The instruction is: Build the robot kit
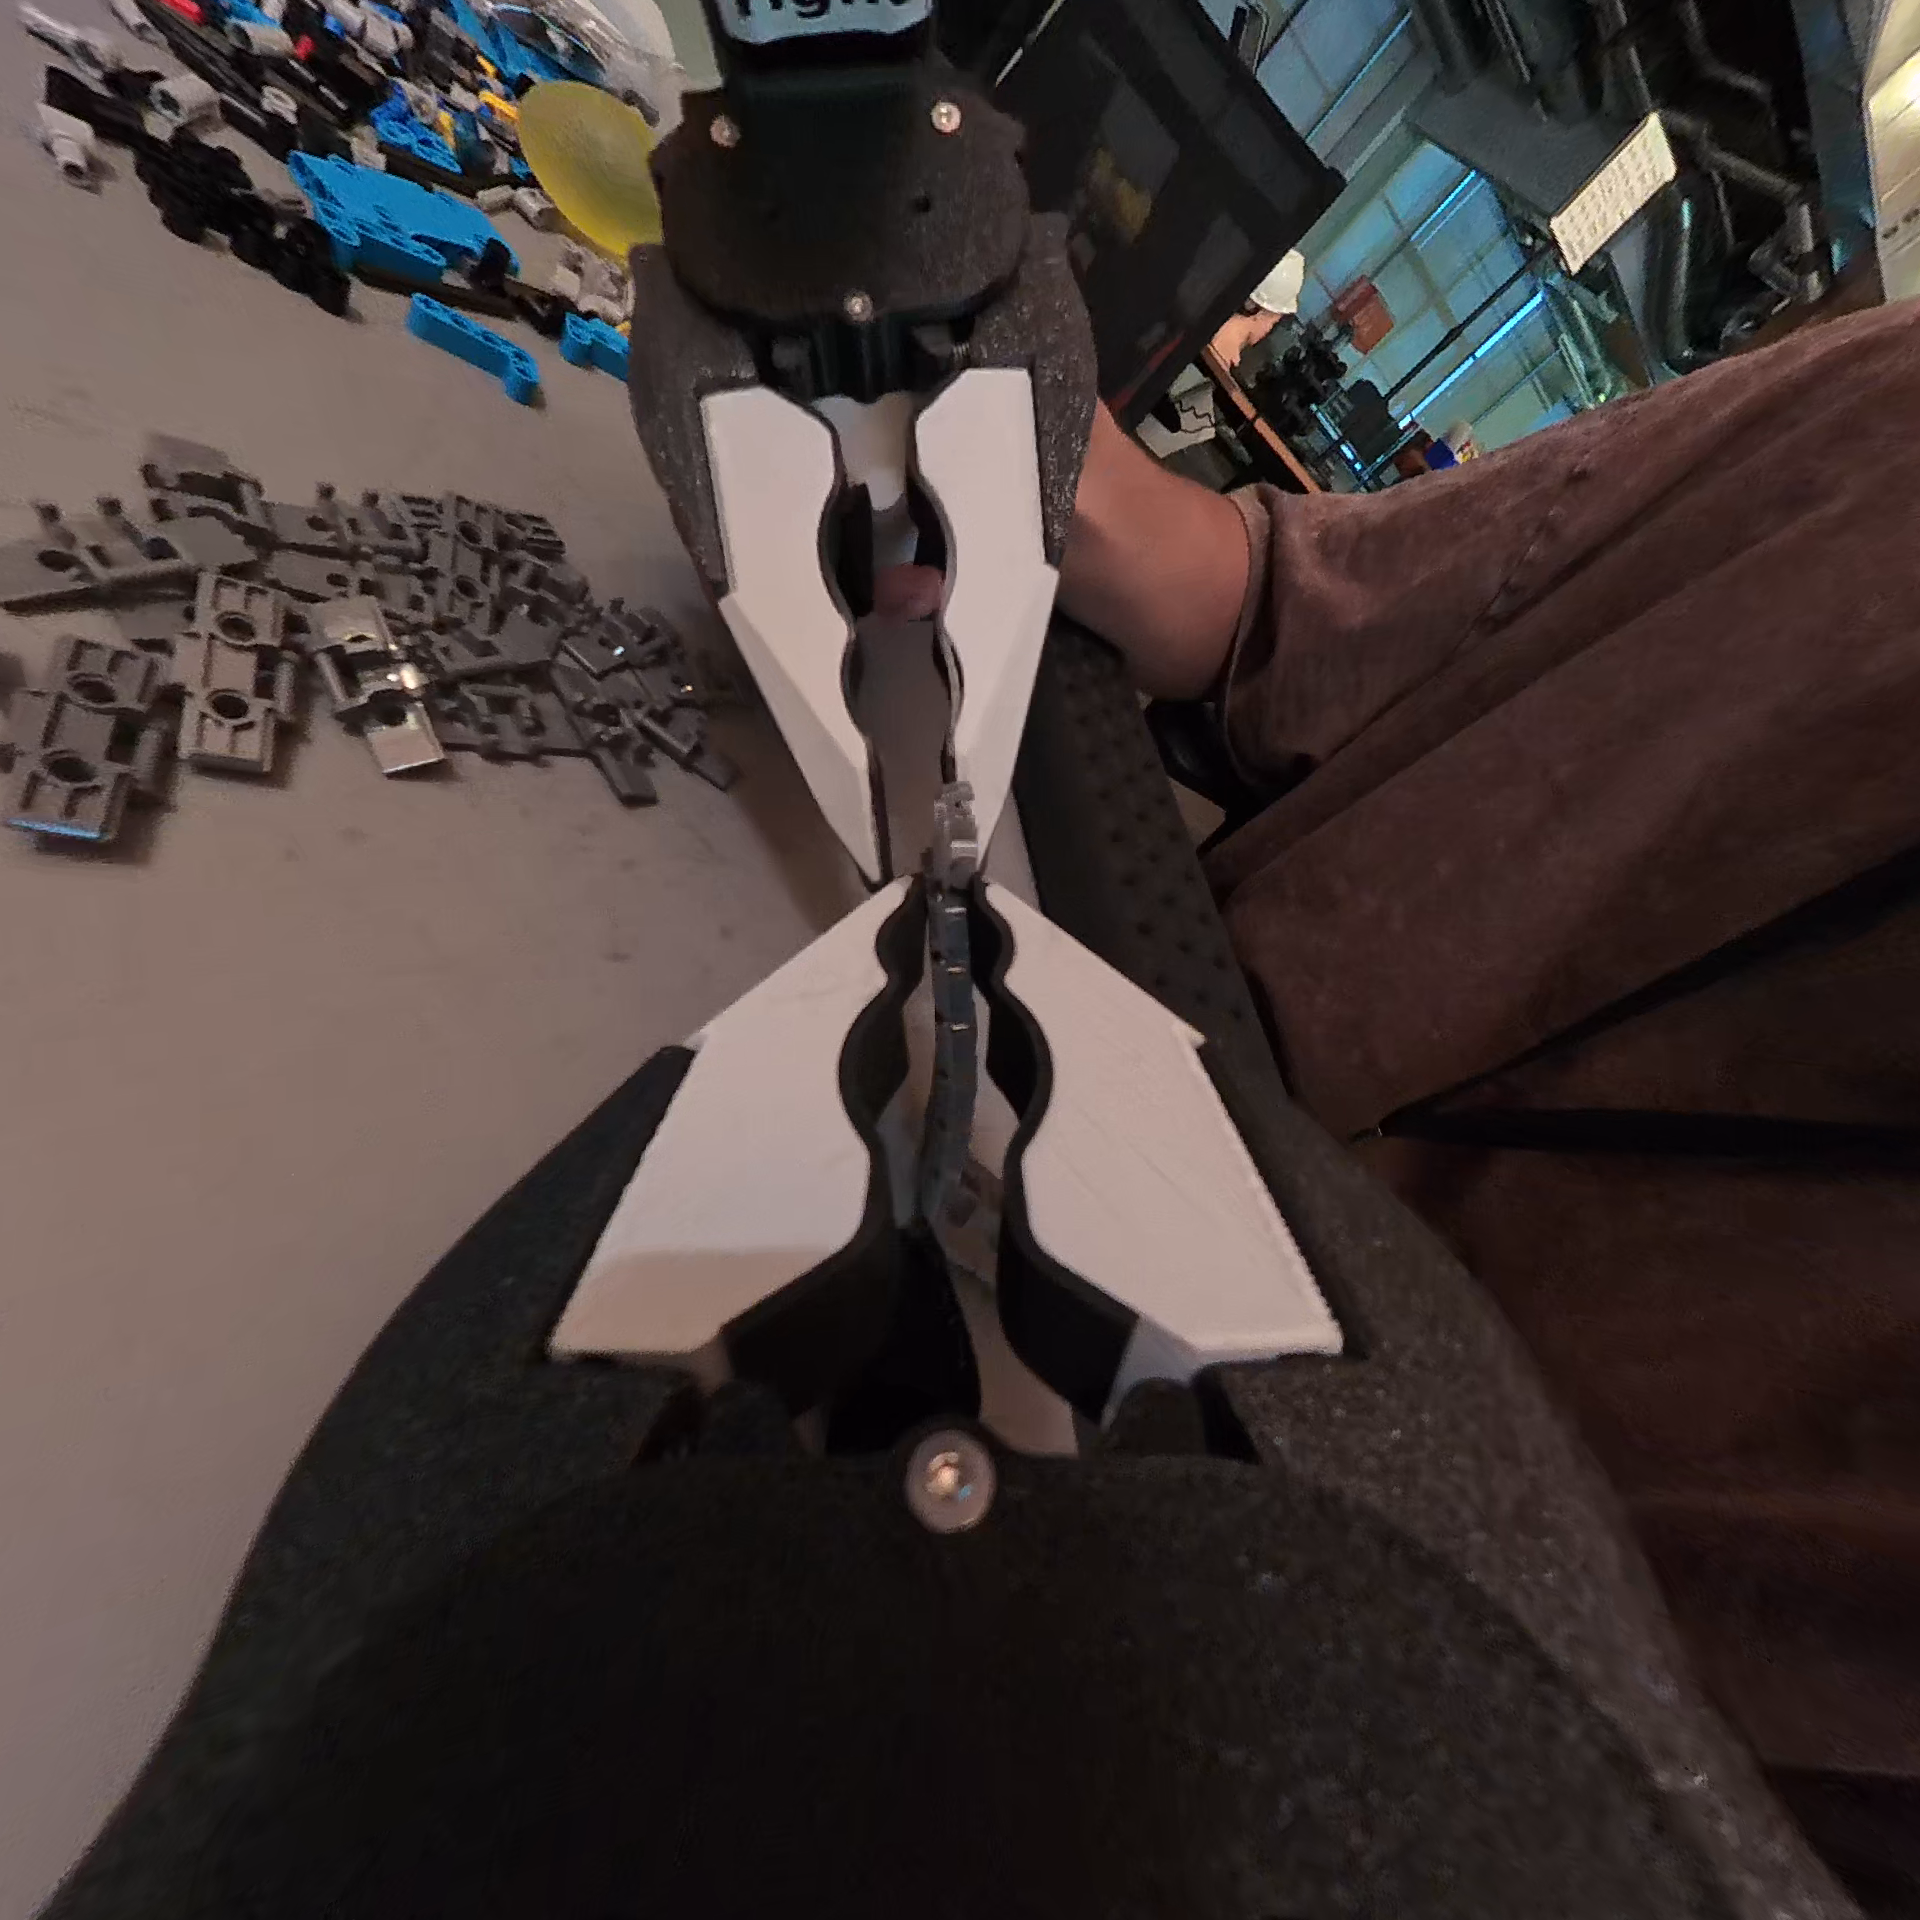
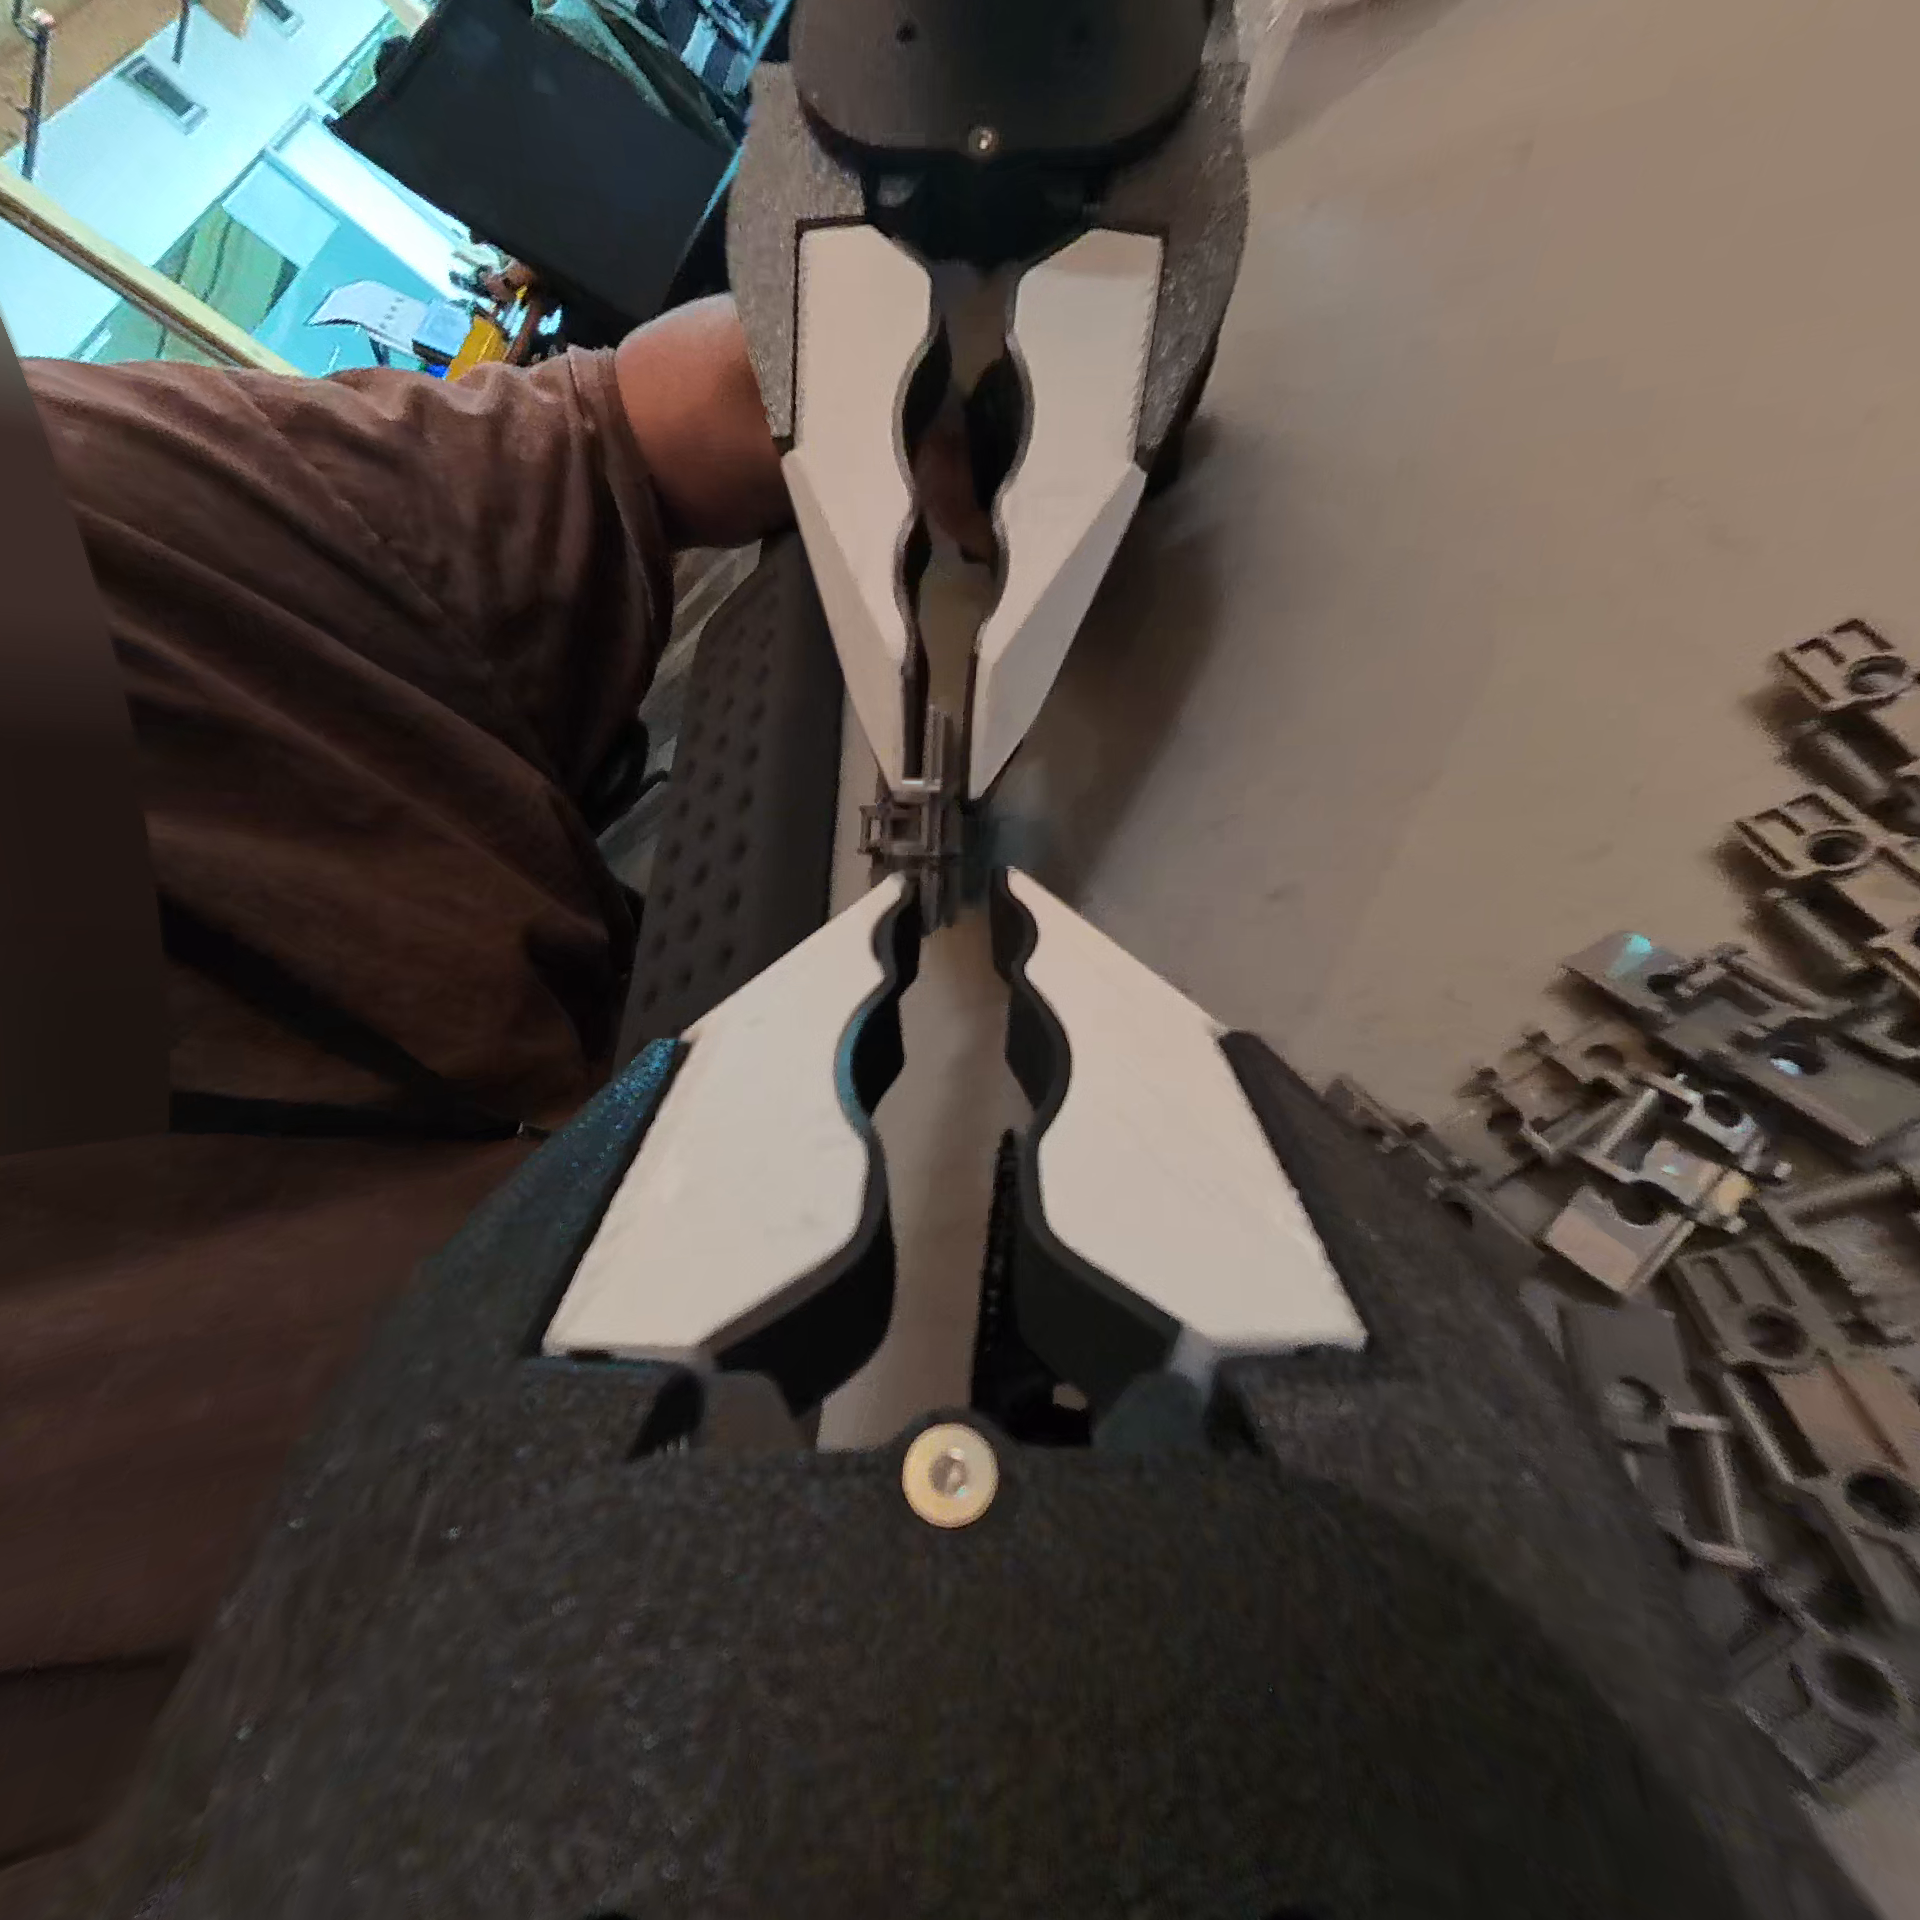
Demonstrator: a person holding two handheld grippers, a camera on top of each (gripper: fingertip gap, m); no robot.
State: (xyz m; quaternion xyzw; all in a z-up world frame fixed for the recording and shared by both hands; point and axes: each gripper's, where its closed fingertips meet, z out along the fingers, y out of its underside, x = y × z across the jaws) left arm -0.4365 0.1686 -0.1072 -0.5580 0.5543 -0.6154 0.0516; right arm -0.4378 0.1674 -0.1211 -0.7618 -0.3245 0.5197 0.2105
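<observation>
My left gripper (image 1: 940,888) is shut on a dark grey flat part (image 1: 954,1039), held edge-on between its black pads. My right gripper (image 1: 940,842) faces it tip to tip and pinches a small lighter grey part (image 1: 954,821). The two parts meet between the tips. In the right wrist view, my right gripper (image 2: 951,883) has its tips at the small grey part (image 2: 914,831). The left gripper (image 2: 940,774) comes in from above. Both are held above the edge of a grey table (image 1: 312,1039). How the parts join is hidden.
A pile of dark grey flat parts (image 1: 312,644) lies on the table, also in the right wrist view (image 2: 1714,1195). Blue and black pieces (image 1: 312,156) and a yellow disc (image 1: 587,166) lie farther back. A person's brown sleeve (image 1: 1558,727) and a black perforated seat (image 1: 1132,831) are beside the table. My two grippers' fingertips are within a few centimetres of each other. The yellow disc (image 1: 587,166) is about 30 cm from my right fingertips.
</observation>
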